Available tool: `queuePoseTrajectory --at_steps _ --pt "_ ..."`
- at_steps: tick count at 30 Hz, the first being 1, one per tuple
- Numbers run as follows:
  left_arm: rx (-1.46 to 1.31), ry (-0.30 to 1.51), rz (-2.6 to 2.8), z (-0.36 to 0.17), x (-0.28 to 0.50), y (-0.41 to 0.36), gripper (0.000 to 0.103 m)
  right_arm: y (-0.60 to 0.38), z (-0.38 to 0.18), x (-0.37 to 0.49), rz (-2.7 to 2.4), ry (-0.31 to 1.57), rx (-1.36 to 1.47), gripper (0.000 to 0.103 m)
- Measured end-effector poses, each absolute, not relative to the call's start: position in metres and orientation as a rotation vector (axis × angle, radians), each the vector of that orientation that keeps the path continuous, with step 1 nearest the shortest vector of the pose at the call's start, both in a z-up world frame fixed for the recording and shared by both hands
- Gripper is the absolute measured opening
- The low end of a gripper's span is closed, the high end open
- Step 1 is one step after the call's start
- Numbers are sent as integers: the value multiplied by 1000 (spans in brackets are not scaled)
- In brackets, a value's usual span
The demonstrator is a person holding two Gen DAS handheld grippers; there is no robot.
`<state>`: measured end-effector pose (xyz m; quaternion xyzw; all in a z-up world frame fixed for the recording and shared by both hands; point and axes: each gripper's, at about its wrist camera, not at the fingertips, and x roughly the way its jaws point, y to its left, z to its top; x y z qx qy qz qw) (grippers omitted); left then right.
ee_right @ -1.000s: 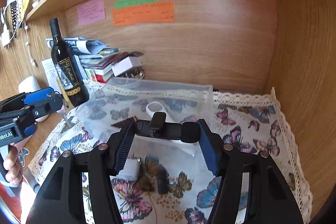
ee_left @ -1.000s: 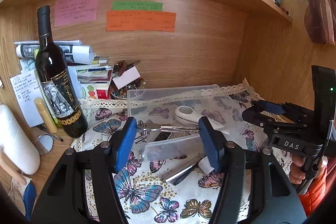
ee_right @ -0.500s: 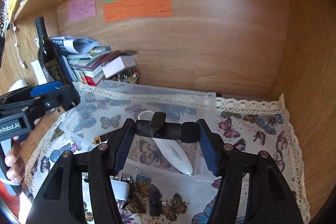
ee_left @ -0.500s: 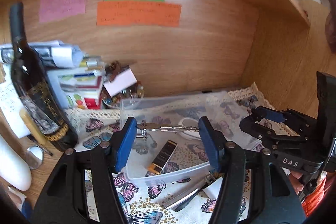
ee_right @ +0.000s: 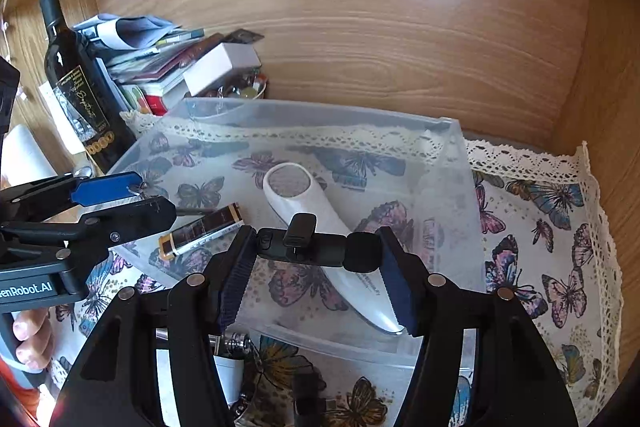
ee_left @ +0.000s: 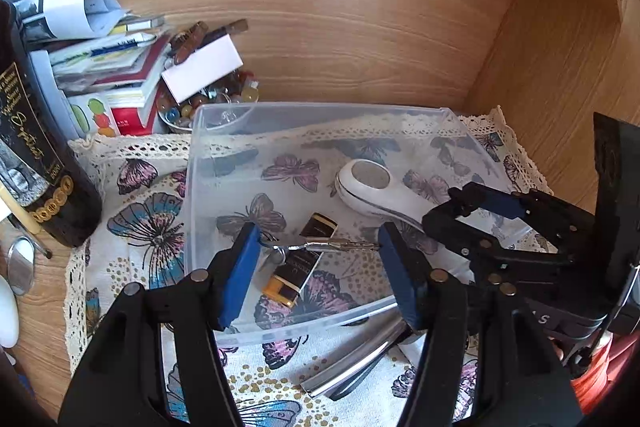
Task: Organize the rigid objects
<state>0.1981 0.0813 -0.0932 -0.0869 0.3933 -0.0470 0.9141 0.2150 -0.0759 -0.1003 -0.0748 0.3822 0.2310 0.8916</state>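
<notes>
Over the clear plastic bin (ee_left: pixel 208 187), the left gripper (ee_left: pixel 316 247) is clamped on a slim metal key-like piece (ee_left: pixel 336 246) spanning its blue pads. The right gripper (ee_right: pixel 318 247) pinches a black clip-on device (ee_right: pixel 316 247) end to end. Inside the bin lie a white handheld gadget (ee_right: pixel 320 219) near the middle and a black-and-gold lighter (ee_left: pixel 300 263) (towards the near wall).
</notes>
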Motion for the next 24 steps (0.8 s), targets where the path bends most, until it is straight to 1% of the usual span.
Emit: queuePoseTrajectory --at_steps 2,3,5,6,8,10,12,16,24 --pt "-178 817 -88 -95 199 81 60 -76 -99 214 477 795 -161 60" --pt "-173 814 -82 -94 198 80 61 -76 -99 214 482 799 -159 65" --pt "-160 802 -78 -91 195 79 61 -76 -98 214 479 795 -157 72" --pt "-155 795 -79 -89 193 78 62 -76 -97 213 476 789 -160 73" --pt "-148 774 -77 -83 187 77 70 -77 -93 210 473 773 -169 73" --pt "-143 755 -74 -78 183 77 73 -78 -88 206 474 755 -174 74" --pt "-137 739 -66 -72 178 78 74 -80 -81 200 467 729 -181 77" --pt "-136 705 -48 -61 162 84 89 -84 -68 184 472 675 -193 81" --pt "-132 706 -30 -60 135 96 90 -98 -62 155 486 657 -207 83"
